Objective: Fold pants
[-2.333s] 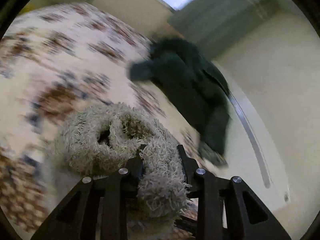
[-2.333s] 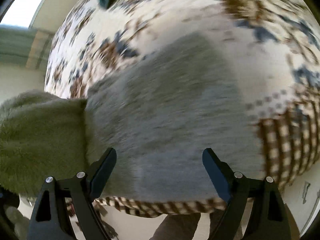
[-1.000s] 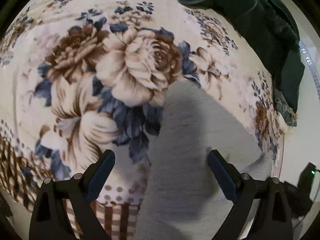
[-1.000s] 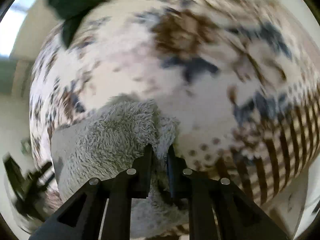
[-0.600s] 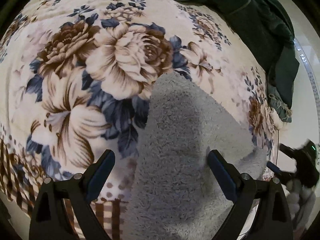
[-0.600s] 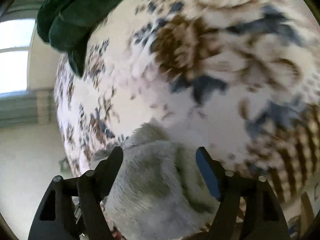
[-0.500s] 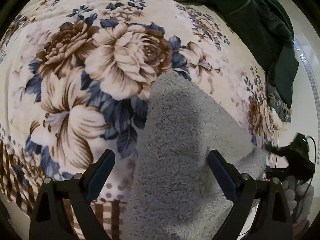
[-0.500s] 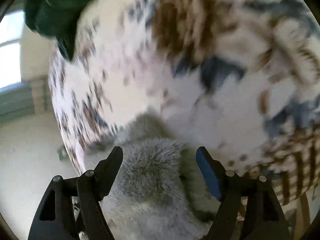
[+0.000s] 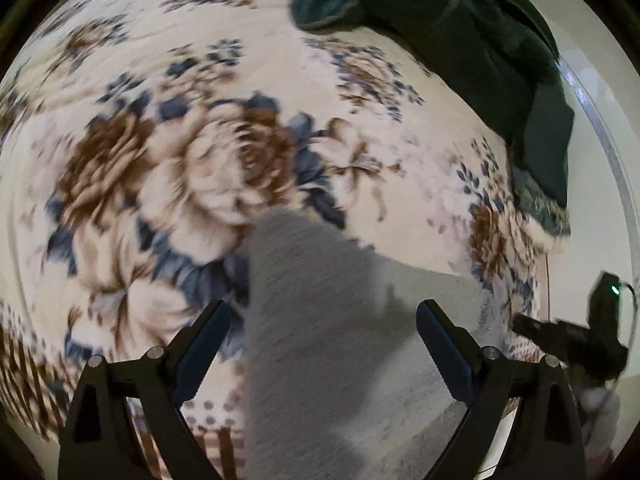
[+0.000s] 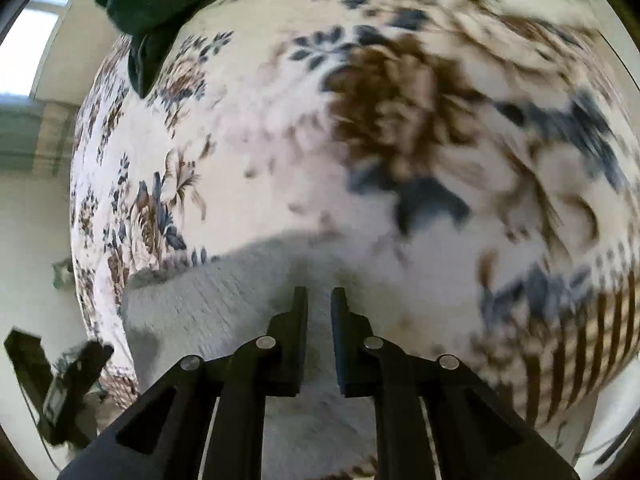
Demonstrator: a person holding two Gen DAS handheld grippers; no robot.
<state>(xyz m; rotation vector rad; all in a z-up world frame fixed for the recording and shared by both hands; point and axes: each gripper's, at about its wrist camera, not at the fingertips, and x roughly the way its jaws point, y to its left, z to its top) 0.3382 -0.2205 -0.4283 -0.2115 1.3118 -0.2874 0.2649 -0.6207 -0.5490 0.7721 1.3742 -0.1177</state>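
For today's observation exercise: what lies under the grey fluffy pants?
The grey fluffy pants lie flat on the floral blanket, whose roses and checked border show around them. The blanket's pattern directly beneath is covered, so anything else under there cannot be seen.

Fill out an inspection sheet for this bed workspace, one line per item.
Surface: floral blanket in cream, brown and blue covers the bed; checked border at its near edge.
Job's things: grey fleecy pants lie flat on the blanket in a folded shape.
Clutter: dark green garment heaped at the far corner, one end hanging over the bed's edge.
Grippers: left gripper open above the pants, touching nothing. Right gripper has just been closing; a narrow gap is left, and nothing shows between its fingers.
Cables: a thin cable hangs past the bed's edge.
Surroundings: pale floor; window with curtain.
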